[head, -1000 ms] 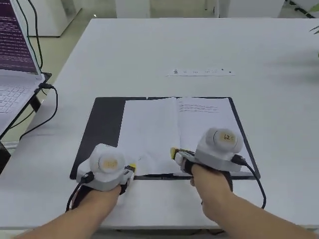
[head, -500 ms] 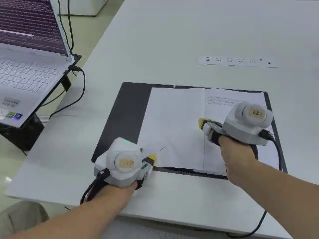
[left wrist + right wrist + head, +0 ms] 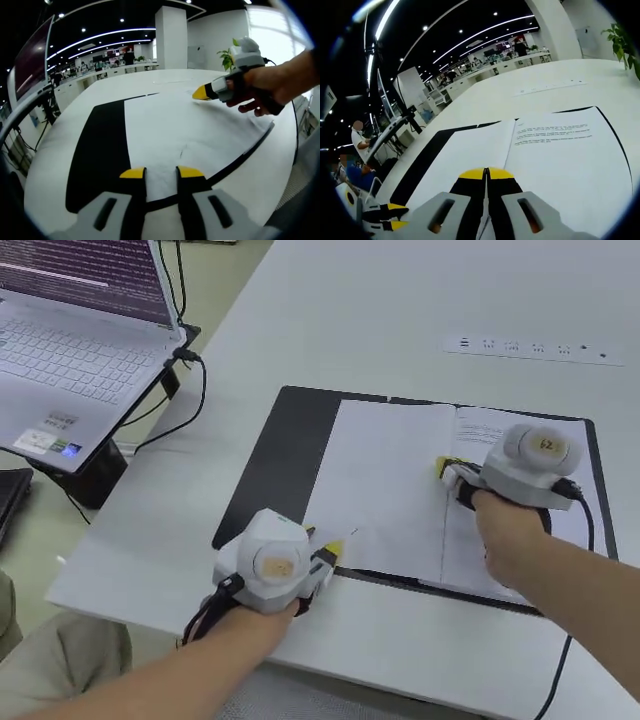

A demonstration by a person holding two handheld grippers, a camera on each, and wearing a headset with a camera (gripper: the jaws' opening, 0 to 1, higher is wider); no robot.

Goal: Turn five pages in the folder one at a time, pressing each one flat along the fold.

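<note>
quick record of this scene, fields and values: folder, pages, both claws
folder: open, flat on table
left page: blank white
right page: printed lines near its top
left claw: open, at left page's near edge
right claw: shut, tips at the fold
laptop: open, left of folder

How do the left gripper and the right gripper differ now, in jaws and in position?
The left gripper holds its jaws slightly apart; the right gripper holds them closed together. The left gripper is at the near edge of the blank page; the right gripper is at the fold. Both have yellow tips.
</note>
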